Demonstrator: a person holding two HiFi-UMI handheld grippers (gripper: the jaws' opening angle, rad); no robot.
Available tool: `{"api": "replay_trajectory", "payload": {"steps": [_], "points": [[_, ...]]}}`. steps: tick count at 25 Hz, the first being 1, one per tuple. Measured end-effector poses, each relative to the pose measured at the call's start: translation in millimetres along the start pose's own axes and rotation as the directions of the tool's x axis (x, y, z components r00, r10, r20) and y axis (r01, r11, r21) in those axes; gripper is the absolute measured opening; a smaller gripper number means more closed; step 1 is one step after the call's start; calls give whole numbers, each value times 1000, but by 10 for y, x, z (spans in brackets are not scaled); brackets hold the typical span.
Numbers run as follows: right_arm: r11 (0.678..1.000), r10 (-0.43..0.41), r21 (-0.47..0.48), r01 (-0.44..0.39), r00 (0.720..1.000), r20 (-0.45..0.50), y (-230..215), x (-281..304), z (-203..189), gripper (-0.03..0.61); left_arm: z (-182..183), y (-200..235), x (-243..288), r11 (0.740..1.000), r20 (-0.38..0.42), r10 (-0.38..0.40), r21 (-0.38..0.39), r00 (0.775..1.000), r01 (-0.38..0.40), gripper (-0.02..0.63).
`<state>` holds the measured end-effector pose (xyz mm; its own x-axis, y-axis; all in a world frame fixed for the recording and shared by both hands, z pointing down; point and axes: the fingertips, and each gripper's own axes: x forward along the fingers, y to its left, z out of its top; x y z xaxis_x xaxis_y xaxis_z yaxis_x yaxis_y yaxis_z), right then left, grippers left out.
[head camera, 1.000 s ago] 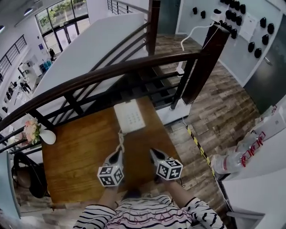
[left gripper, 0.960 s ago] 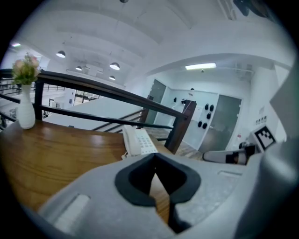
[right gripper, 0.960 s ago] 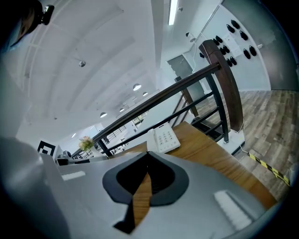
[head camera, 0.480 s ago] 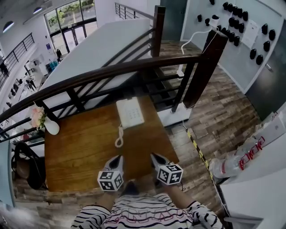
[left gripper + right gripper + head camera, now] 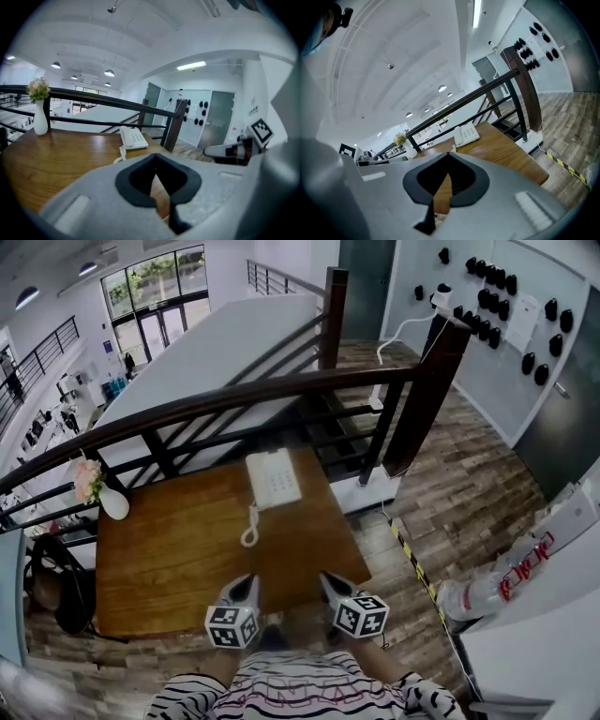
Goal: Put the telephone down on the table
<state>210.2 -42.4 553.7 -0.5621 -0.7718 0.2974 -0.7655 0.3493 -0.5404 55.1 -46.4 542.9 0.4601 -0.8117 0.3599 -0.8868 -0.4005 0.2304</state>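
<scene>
A white telephone (image 5: 273, 478) with its handset on the cradle rests at the far edge of the brown wooden table (image 5: 169, 559). Its coiled cord (image 5: 250, 527) lies on the wood in front of it. It also shows in the left gripper view as the telephone (image 5: 132, 138) and in the right gripper view as the telephone (image 5: 466, 134). My left gripper (image 5: 247, 585) and right gripper (image 5: 327, 581) hang side by side over the table's near edge, well short of the phone. Both are shut and hold nothing.
A white vase with pink flowers (image 5: 100, 493) stands at the table's far left corner. A dark railing (image 5: 281, 390) runs behind the table, with a thick post (image 5: 424, 390) at the right. A dark bag (image 5: 58, 587) sits left of the table. Wood floor with striped tape (image 5: 412, 559) lies right.
Both grippers have drawn back from the telephone toward the table's near edge. The phone stays at the far edge, farther from the jaws than before.
</scene>
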Motion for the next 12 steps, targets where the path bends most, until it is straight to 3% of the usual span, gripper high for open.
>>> {"api": "replay_trajectory", "payload": {"steps": [12], "points": [[999,-32,-30,33,999,36,18,-191,37,0,-30,-255,-112,999,12,-25,25,1000,24,2]]}}
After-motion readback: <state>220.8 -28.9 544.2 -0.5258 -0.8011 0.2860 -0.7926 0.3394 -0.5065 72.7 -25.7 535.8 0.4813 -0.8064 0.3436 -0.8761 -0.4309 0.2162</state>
